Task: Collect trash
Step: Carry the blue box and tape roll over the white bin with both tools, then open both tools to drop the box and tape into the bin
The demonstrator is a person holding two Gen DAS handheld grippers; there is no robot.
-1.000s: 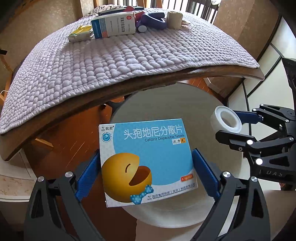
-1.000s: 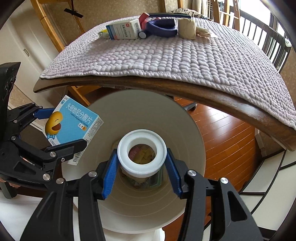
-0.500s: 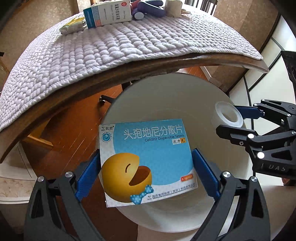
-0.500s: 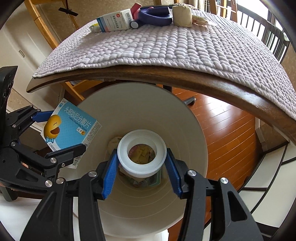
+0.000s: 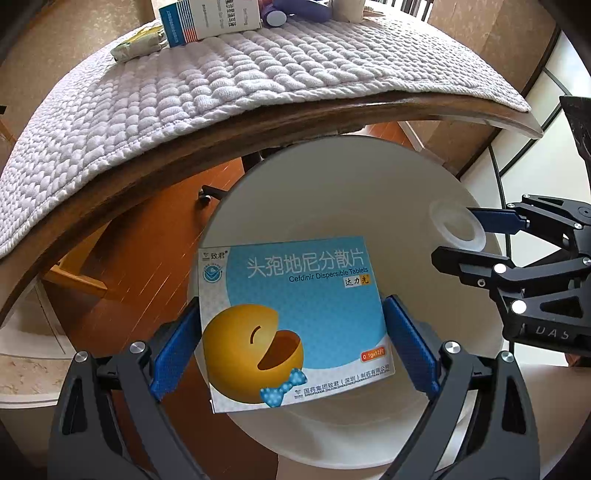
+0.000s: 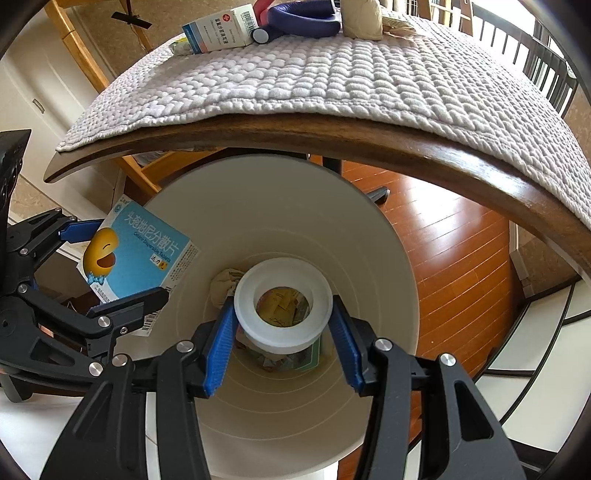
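- Left gripper (image 5: 291,328): blue pads (image 5: 173,350) pressed on both side edges of a blue medicine box (image 5: 295,317), jaws wide, box held flat toward the camera
- Box printed with a yellow cartoon face, a dotted bow tie and Chinese text; hanging over the near-left rim of a white bin (image 5: 332,192), partly over the wood floor (image 5: 147,258)
- Seen from the right wrist: same box (image 6: 136,254) tilted, its corner just past the bin rim (image 6: 369,206), clamped in the left gripper (image 6: 110,266)
- Right gripper (image 6: 282,332): blue pads (image 6: 218,347) closed on the two sides of a white tape roll (image 6: 282,306), hole of the roll facing up toward the camera
- Roll held over the middle of the bin opening; through the hole and around it, crumpled paper (image 6: 225,284) and other trash (image 6: 295,358) at the bottom of the bin
- From the left wrist: roll (image 5: 456,230) and right gripper (image 5: 476,240) at the right side of the bin, well apart from the box
- Behind the bin, a wood table edge (image 5: 184,147) covered with a quilted grey cloth (image 5: 221,81)
- At the far end of the cloth: a white and blue carton (image 6: 218,29), a purple tool (image 6: 303,18), a beige roll (image 6: 360,18), a small packet (image 5: 138,46)
- Dark chairs (image 6: 546,62) beyond the table at the right
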